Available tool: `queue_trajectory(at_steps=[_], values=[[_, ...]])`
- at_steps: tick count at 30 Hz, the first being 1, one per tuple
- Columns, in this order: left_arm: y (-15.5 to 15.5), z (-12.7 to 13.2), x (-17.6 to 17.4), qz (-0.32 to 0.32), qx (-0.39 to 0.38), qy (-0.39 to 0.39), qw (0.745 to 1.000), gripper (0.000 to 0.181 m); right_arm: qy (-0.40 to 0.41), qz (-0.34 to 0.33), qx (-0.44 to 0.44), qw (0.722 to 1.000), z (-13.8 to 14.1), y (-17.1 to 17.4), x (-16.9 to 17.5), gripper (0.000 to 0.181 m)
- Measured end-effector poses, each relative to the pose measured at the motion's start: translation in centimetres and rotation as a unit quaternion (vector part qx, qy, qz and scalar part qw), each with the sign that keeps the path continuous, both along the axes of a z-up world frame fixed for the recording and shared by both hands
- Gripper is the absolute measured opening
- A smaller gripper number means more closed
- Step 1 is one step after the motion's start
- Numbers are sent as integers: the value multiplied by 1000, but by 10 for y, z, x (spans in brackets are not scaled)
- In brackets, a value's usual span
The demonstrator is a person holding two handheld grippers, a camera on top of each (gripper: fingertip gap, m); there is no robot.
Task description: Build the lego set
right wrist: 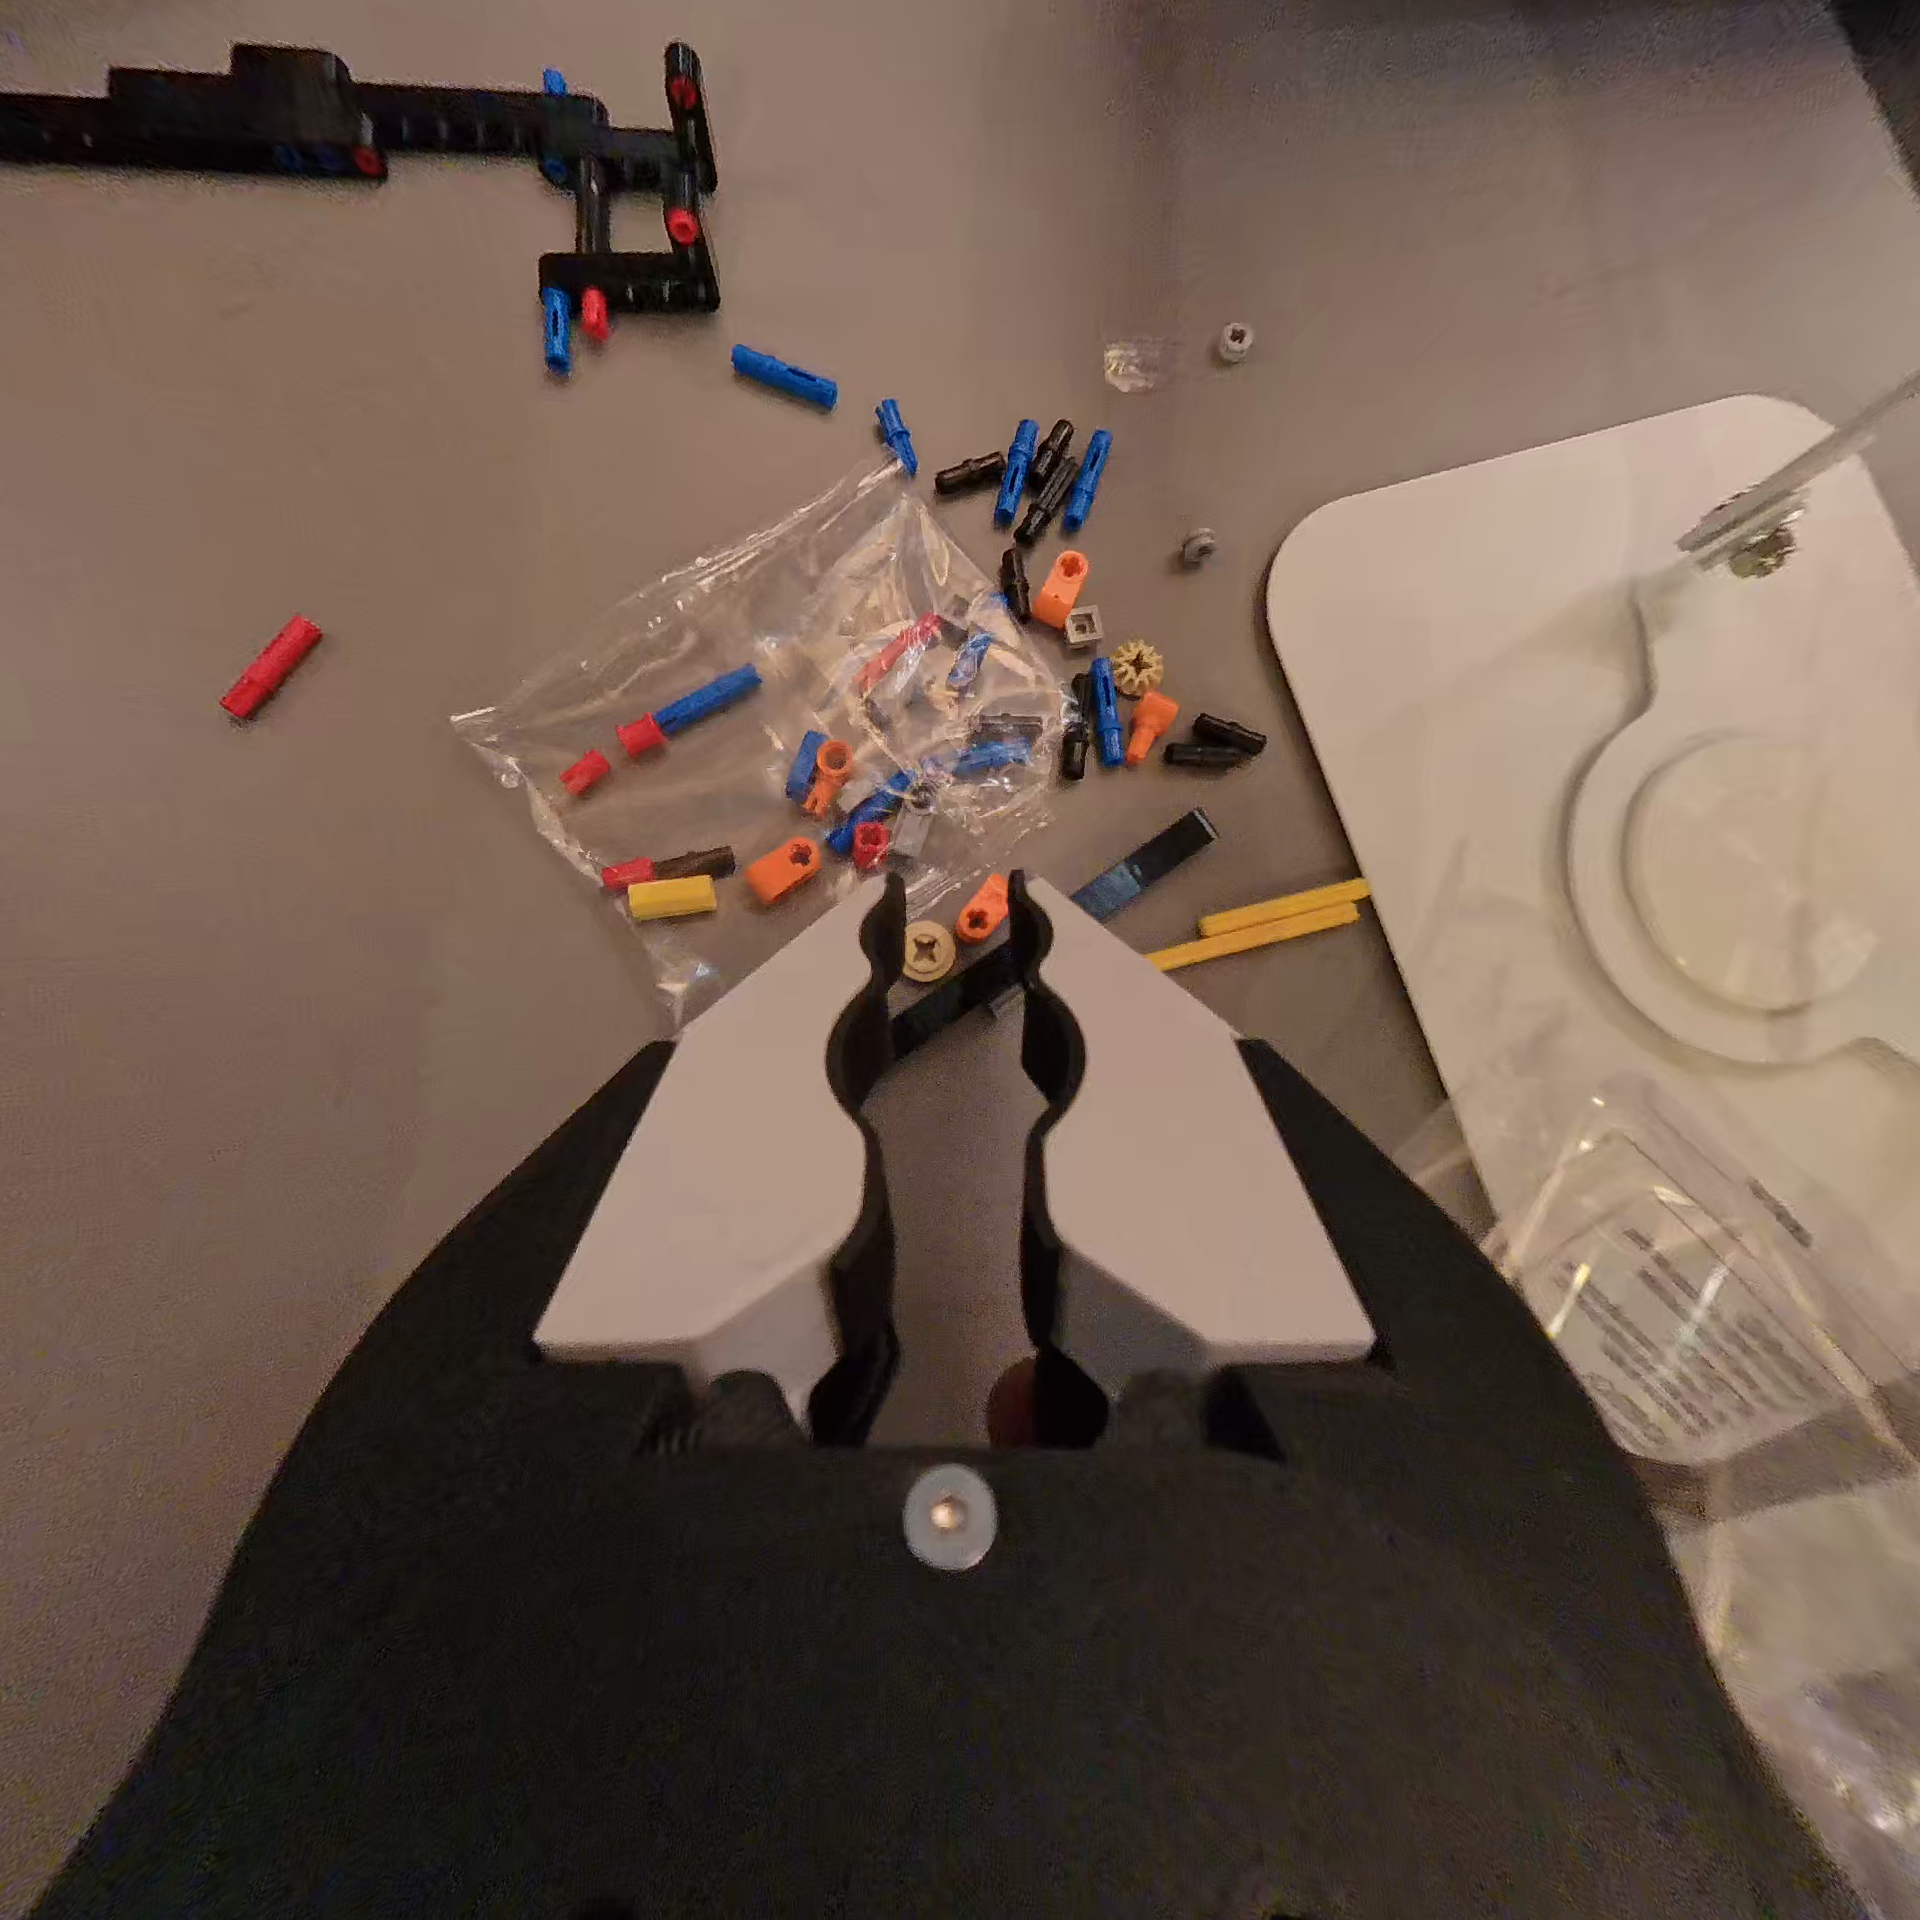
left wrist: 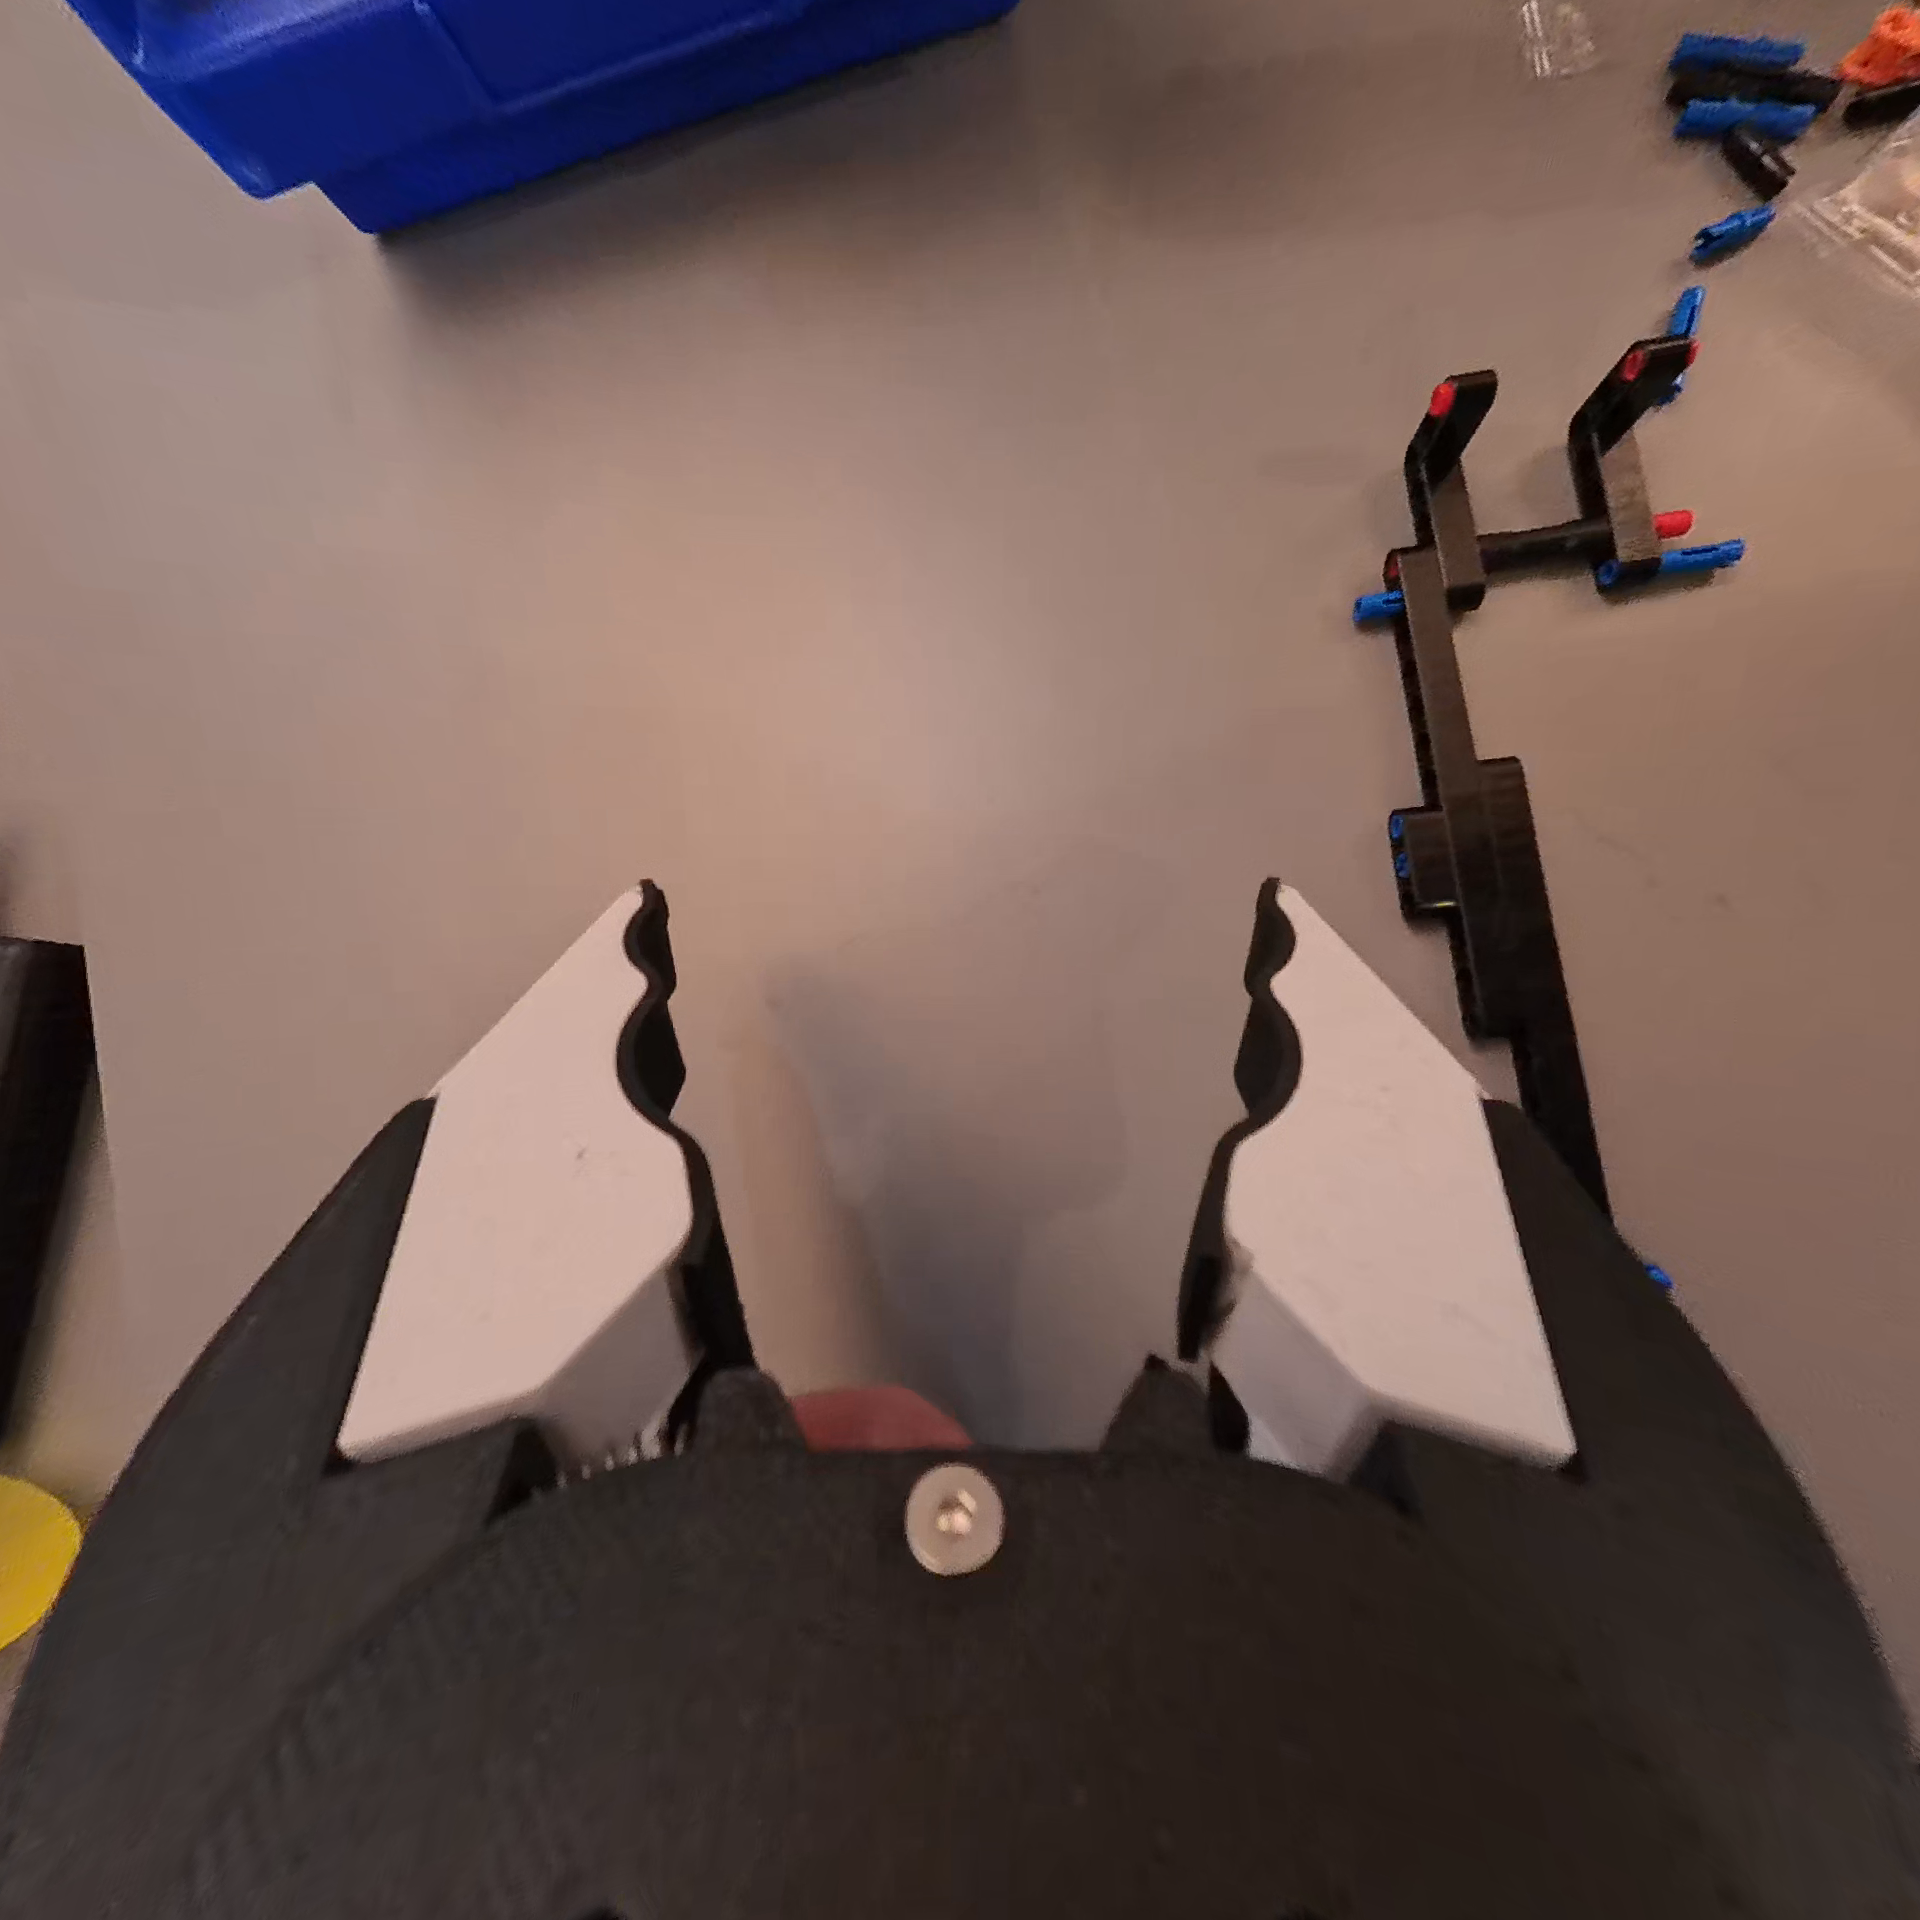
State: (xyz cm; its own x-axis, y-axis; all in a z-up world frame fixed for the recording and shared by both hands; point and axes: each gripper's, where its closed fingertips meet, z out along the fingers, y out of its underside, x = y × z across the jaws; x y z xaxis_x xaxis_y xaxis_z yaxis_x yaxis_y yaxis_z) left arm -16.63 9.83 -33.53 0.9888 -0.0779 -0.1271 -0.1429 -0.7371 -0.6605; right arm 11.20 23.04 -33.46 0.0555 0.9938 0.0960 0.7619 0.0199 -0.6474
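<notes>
A partly built black Lego beam assembly with red and blue pins lies on the grey table, to the right of my left gripper, which is wide open and empty. The assembly also shows at the top left of the right wrist view. My right gripper has its jaws a narrow gap apart, low over loose pieces. A tan round piece and an orange connector show between its tips. A black beam runs under the fingers. Nothing looks clamped.
A clear bag with several small pins lies ahead, with loose blue, black and orange pieces around it. Yellow axles, a red pin, a white stand base and a printed bag are nearby. A blue box stands far left. The red pin is about 15 cm from both grippers' fingertips.
</notes>
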Motion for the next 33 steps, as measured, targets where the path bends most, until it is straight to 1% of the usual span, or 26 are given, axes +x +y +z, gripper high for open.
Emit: queue_trajectory(at_steps=[4, 8, 12, 14, 18, 21, 23, 26, 28, 31, 33], values=[[0, -2, 3, -5, -6, 2, 1000, 108, -34, 4, 2, 999, -14, 4, -2, 15], [2, -3, 4, -5, -4, -3, 1000, 106, -32, 15, 1, 999, -15, 5, -4, 1], [6, -4, 8, -12, -1, -5, 1000, 106, -35, 54, 9, 998, -14, 1, -7, 0], [7, -3, 11, -18, 0, -7, 1000, 106, -36, 62, -2, 997, -12, -2, -5, 19], [5, 2, 16, -22, 8, -9, 1000, 106, -40, 41, -8, 998, -10, 1, 6, 25], [4, 4, 21, -23, 12, -14, 1000, 106, -43, 37, 0, 998, -13, -1, 4, 22], [4, 5, 25, -26, 14, -14, 999, 106, -47, 30, 14, 998, -15, 3, 2, 17], [5, 10, 31, -29, 20, -13, 999, 105, -54, 36, 6, 998, -19, 3, -1, 4], [5, 16, 37, -32, 30, -15, 999, 103, -53, 42, 8, 998, -19, 2, -2, 4], [6, 28, 49, -42, 49, -23, 998, 93, -42, 42, 7, 998, -14, 2, -2, 4], [5, 37, 63, -57, 61, -28, 996, 88, -23, 45, 11, 999, -2, -1, -3, 4]])
